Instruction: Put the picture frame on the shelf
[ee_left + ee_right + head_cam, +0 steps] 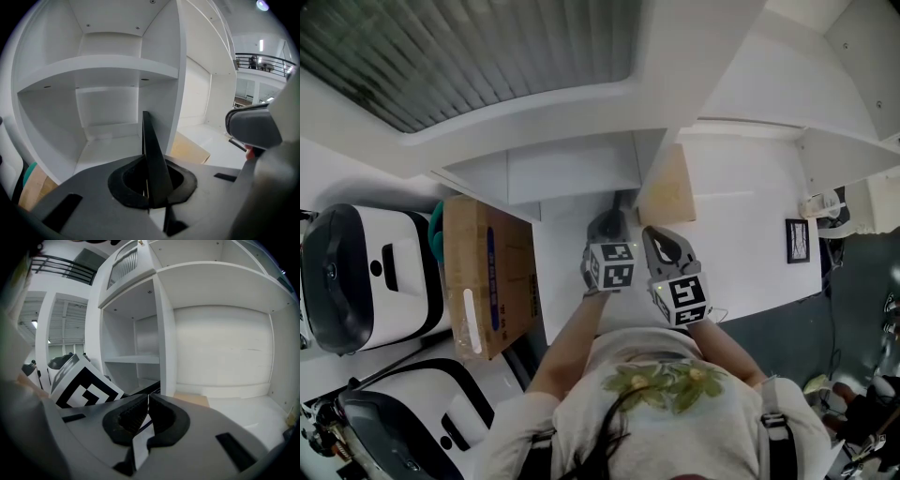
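Left gripper [149, 185] first: its fingers are clamped on a thin black slab that sticks up between them edge-on. I'm taking that for the picture frame [152, 150], though I can't see its face from here. It stands upright and is in the air, not on any board of the shelf unit [117, 65].

Straight ahead of those fingers is the white divider [164, 70] between two compartments. The narrower compartment with a board across it sits ahead and to the left. A tan board [190, 147] lies flat ahead and to the right, on the floor of the wider compartment.

On the right gripper [146, 413] the fingers are together with nothing gripped. The tan board is just ahead of them too. The left gripper's marker cube [82, 385] is close on their left.

From the head view the two grippers sit side by side, near each other. Well off to the right of the right fingers there's a small black-framed picture [798, 240] on the white surface. A cardboard box [487, 277] is well off to the left of the left fingers.
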`<state>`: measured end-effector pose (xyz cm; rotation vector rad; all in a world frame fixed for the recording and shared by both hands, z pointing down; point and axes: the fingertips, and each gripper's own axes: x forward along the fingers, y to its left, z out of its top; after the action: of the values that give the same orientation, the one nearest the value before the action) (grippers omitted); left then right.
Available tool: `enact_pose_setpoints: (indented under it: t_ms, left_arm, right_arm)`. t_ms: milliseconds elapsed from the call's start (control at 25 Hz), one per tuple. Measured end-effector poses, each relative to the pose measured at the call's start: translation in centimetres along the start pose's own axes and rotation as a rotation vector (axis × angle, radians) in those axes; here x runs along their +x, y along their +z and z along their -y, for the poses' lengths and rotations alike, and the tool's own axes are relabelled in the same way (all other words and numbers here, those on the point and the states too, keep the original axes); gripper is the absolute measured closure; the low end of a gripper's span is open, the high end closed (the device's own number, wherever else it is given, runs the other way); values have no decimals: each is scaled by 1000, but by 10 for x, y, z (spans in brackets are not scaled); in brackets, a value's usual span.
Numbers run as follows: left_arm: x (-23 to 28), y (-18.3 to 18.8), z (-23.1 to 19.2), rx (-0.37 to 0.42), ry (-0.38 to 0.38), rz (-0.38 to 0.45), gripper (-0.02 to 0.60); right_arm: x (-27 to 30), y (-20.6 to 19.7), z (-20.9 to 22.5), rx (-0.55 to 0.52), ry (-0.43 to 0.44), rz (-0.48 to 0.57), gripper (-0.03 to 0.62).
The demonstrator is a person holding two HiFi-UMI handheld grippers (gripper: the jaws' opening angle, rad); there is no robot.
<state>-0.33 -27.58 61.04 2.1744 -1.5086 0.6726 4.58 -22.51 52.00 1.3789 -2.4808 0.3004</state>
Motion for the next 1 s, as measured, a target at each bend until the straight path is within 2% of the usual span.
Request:
enact_pose_setpoints:
  t_ms: [240, 400, 440, 520, 560, 1000]
  left_arm:
    - [5, 4, -1, 12, -2, -4, 548]
    - [7, 5, 5, 38, -49, -11, 545]
    - [6, 5, 8, 40, -61, -11, 535]
    - [5, 5, 13, 44, -81, -12, 425]
    - [4, 6, 14, 47, -82, -8, 405]
    - [-31, 2, 7, 48, -54, 38, 400]
  right_arm:
    - [-1, 0, 1, 1, 3, 1, 562]
    - [-1, 0, 0, 0, 10, 2, 562]
    - [-1, 0, 0, -1, 11, 2, 562]
    - [-1, 0, -2, -4, 16, 2, 562]
    - [-1, 1, -3, -5, 20, 4, 562]
    - [-2, 3, -11, -11, 45, 14, 562]
